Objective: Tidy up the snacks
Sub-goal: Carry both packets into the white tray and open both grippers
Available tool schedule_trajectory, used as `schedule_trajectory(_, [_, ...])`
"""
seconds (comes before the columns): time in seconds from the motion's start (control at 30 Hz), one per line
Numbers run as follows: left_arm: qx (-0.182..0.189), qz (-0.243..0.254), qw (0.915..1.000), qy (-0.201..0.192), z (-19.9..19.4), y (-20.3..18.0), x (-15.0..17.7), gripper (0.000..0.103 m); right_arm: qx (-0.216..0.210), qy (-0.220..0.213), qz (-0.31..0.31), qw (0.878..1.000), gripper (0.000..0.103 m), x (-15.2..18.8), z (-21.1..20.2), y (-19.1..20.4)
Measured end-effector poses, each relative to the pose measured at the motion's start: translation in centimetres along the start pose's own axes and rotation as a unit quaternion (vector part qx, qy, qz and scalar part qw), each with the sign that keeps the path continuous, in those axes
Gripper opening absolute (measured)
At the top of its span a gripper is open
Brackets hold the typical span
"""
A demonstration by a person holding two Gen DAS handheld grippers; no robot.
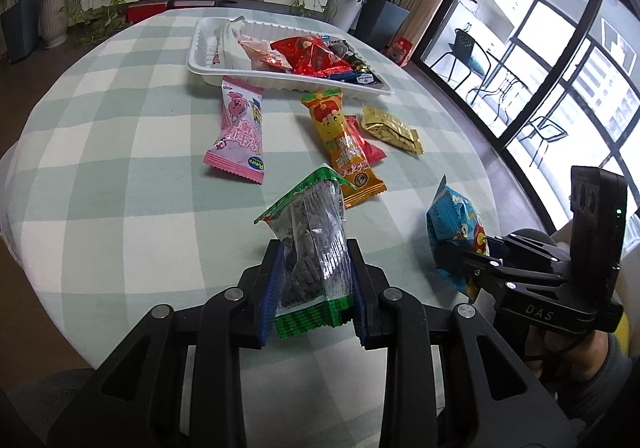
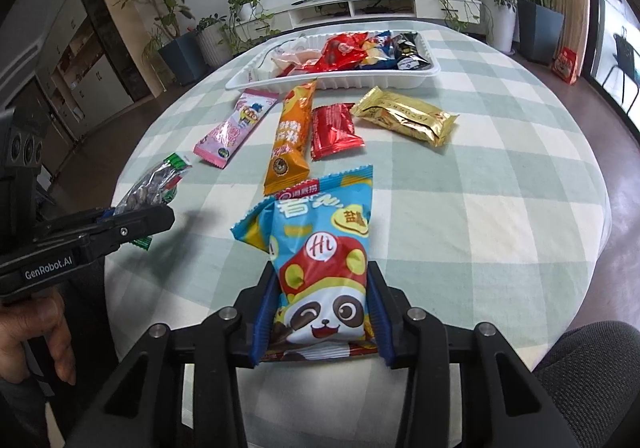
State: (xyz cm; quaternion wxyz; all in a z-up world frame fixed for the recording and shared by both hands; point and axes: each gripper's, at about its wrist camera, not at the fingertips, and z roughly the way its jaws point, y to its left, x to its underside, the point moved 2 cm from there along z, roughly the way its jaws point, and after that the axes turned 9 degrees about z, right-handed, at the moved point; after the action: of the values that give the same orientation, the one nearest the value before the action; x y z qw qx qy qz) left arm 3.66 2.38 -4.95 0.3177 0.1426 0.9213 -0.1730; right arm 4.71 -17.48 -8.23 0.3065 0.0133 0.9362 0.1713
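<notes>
We see the left tongs closed on a clear, green-edged packet of sunflower seeds, which sits between the blue pads and points up and away from the camera, lifted above the table; from the right wrist view the same seed packet sticks out past the left tongs at the far left. The right tongs are closed on a blue snack bag with a panda face, its lower half between the pads and its top reaching forward over the checked cloth; in the left view this blue bag hangs at the right. On the table ahead lie a pink wrapper, an orange packet, a red packet just beside it, and a gold packet to the right; beyond them stands a white tray already holding several snacks.
</notes>
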Motion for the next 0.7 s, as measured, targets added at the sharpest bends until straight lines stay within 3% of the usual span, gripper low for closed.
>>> schedule_trajectory(0.33, [0.013, -0.014, 0.9987, -0.047, -2.3, 1.9, -4.3, 0.028, -0.011, -0.031, 0.089, 0.996, 0.044, -4.1, -3.0, -5.3])
schedule_trajectory(0.5, [0.006, -0.002, 0.9973, -0.072, -3.0, 3.3, -9.3, 0.028, -0.002, -0.072, 0.106, 0.992, 0.044, -8.5, -5.2, -7.4])
schedule_trajectory(0.7, [-0.001, 0.014, 0.9954, -0.095, -2.2, 4.6, -16.4, 0.028, -0.001, -0.116, 0.086, 0.989, 0.044, -15.4, -6.9, -6.8])
